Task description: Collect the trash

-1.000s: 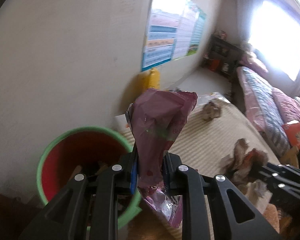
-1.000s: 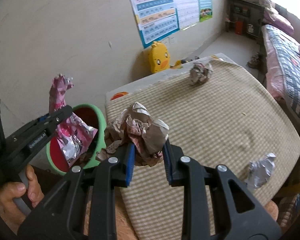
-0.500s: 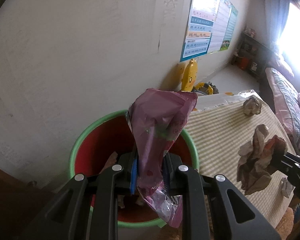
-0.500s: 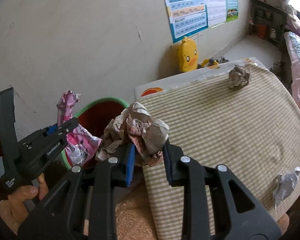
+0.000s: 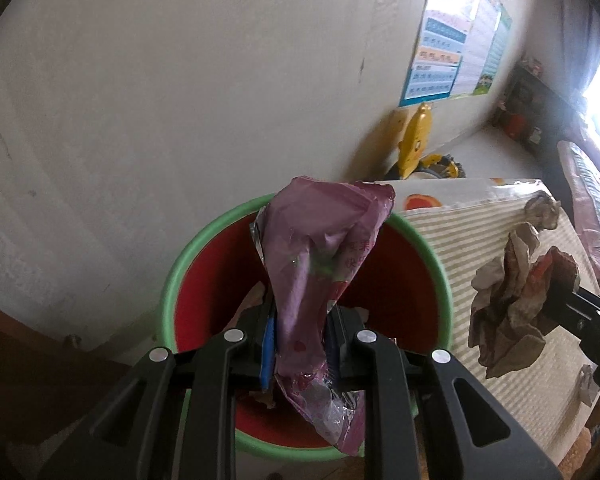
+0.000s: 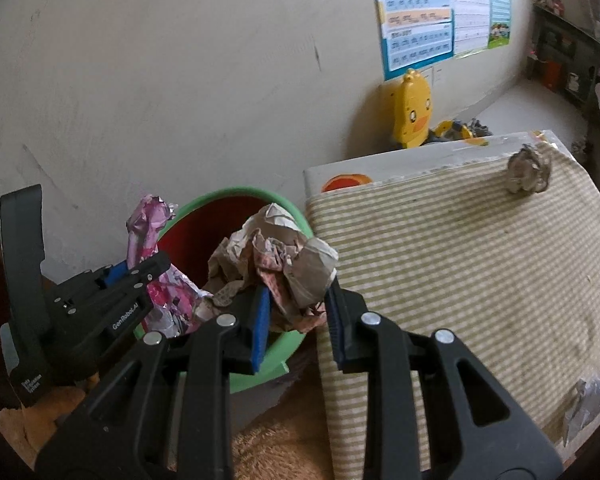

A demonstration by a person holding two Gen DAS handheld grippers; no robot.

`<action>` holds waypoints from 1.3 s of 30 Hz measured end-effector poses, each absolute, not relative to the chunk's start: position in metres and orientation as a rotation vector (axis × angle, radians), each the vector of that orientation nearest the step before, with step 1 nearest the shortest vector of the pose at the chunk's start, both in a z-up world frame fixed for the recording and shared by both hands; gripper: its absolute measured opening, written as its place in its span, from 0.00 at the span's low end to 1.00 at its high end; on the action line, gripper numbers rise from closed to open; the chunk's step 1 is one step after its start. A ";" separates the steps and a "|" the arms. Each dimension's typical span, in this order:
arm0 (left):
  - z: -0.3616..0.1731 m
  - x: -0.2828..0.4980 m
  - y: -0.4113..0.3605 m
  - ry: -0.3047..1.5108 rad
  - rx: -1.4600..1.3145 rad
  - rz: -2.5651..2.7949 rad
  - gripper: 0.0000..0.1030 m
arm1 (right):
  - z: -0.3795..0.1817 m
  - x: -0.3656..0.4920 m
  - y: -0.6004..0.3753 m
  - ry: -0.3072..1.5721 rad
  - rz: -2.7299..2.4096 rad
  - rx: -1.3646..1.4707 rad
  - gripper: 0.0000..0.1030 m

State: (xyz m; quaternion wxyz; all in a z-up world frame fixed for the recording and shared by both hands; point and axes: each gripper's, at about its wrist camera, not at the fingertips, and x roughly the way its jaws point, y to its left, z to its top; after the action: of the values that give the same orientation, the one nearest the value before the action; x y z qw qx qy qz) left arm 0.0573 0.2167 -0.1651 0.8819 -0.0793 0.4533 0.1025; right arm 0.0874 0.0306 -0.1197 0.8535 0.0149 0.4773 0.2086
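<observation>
Striped table (image 6: 460,264) beside bin (image 5: 188,264) | left gripper (image 5: 300,344) pinching pink wrapper (image 5: 320,248) | right gripper (image 6: 296,312) pinching crumpled paper (image 6: 276,252)

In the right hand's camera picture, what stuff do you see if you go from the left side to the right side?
Black left gripper holding a shiny pink foil wrapper → green bin with red inside → crumpled brown paper wad in the right gripper → yellow duck toy → small grey paper ball on the striped cloth.

"GenRobot.AI" on the left claw (image 6: 140,276)
</observation>
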 end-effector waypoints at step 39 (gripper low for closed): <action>-0.153 0.139 -0.018 0.922 0.021 -0.194 0.66 | -0.206 -0.002 -0.324 1.131 -0.255 0.544 0.61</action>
State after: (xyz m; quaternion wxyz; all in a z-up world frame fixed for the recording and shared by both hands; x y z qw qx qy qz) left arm 0.1393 -0.0182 -0.1529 0.8910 0.0099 0.4441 -0.0935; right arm -0.0018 -0.3237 -0.2065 0.8021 0.2536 0.5274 -0.1190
